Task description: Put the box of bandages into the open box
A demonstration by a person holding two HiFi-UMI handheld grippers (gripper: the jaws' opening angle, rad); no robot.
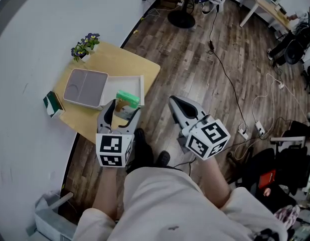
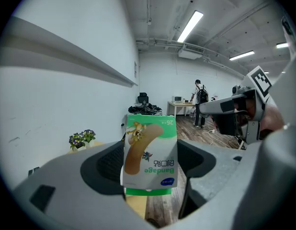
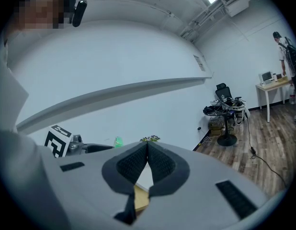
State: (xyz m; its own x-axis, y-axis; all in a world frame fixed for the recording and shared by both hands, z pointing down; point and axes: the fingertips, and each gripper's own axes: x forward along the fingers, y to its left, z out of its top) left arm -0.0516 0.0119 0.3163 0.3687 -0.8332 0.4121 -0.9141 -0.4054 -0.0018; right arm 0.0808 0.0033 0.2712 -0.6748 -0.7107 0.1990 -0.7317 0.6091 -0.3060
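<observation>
The left gripper (image 1: 125, 108) squeezes the box of bandages (image 2: 150, 153) between its jaws. It holds the box up by the near edge of the white open box (image 1: 139, 83) on the small wooden table (image 1: 126, 60). The right gripper (image 1: 174, 102) is closed tight with nothing in it, out over the floor.

Ceiling tubes (image 2: 190, 26) are lighting everything bright and even; gripper views are warping hard at the edges.
</observation>
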